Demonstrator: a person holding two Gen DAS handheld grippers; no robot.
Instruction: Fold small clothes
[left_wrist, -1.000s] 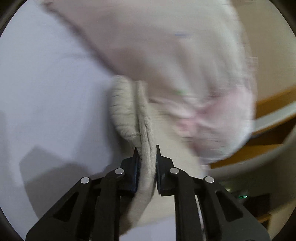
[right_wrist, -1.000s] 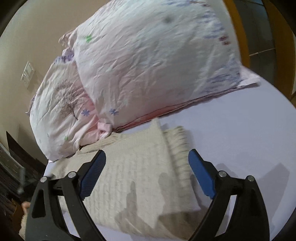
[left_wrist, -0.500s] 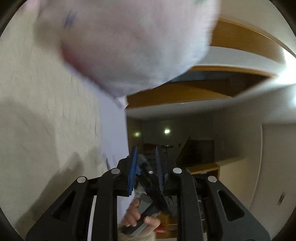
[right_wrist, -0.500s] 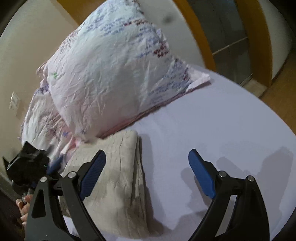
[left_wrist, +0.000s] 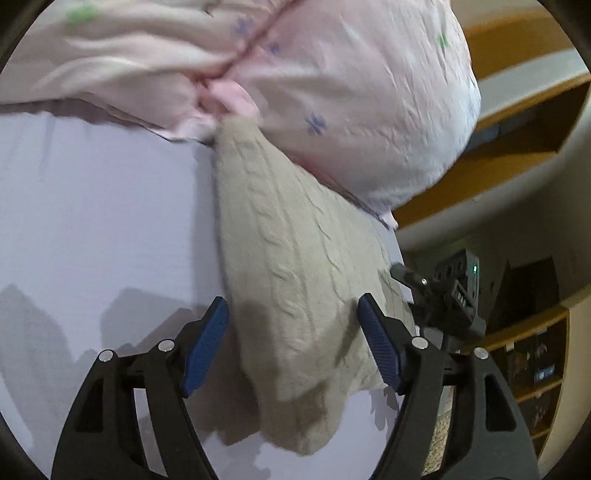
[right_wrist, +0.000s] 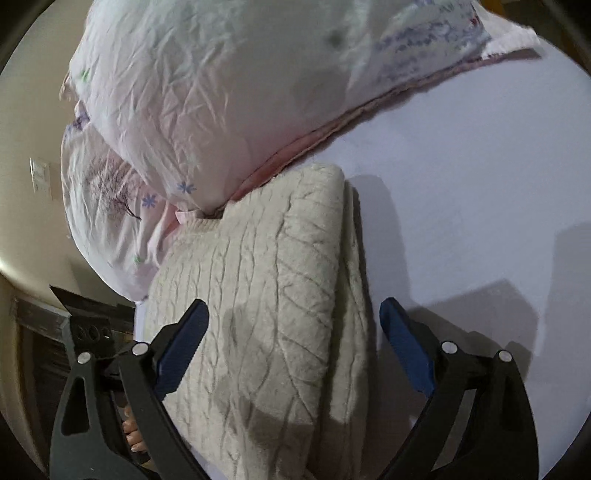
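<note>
While the left gripper (left_wrist: 293, 338) hangs over the bed sheet (left_wrist: 96, 221), its blue-padded fingers (left_wrist: 207, 343) stand wide apart and grip nothing. Between and beyond them lies the folded cream cable-knit sweater (left_wrist: 295, 280), flat on the pale lavender sheet, its far end tucked against the pink flowered pillow (left_wrist: 332, 92) that fills the upper part of the left wrist view. To the right of the sweater, past the bed's edge, the other handheld device (left_wrist: 447, 291) shows as a dark body with a small green light, and wooden shelves (left_wrist: 532, 354) stand farther off in the room.

In the right wrist view, a wall switch plate (right_wrist: 40, 179) sits at the far left on the beige wall. The pillow (right_wrist: 221, 92) leans above the sweater (right_wrist: 266, 295), touching its far edge. The sweater lies in stacked layers with a neat folded edge on its right side, and bare sheet (right_wrist: 461, 184) spreads to the right of it. The right gripper (right_wrist: 293, 347) hovers just over the sweater, its fingers (right_wrist: 404, 347) also spread wide, one over the knit and one over the sheet, holding nothing.
</note>
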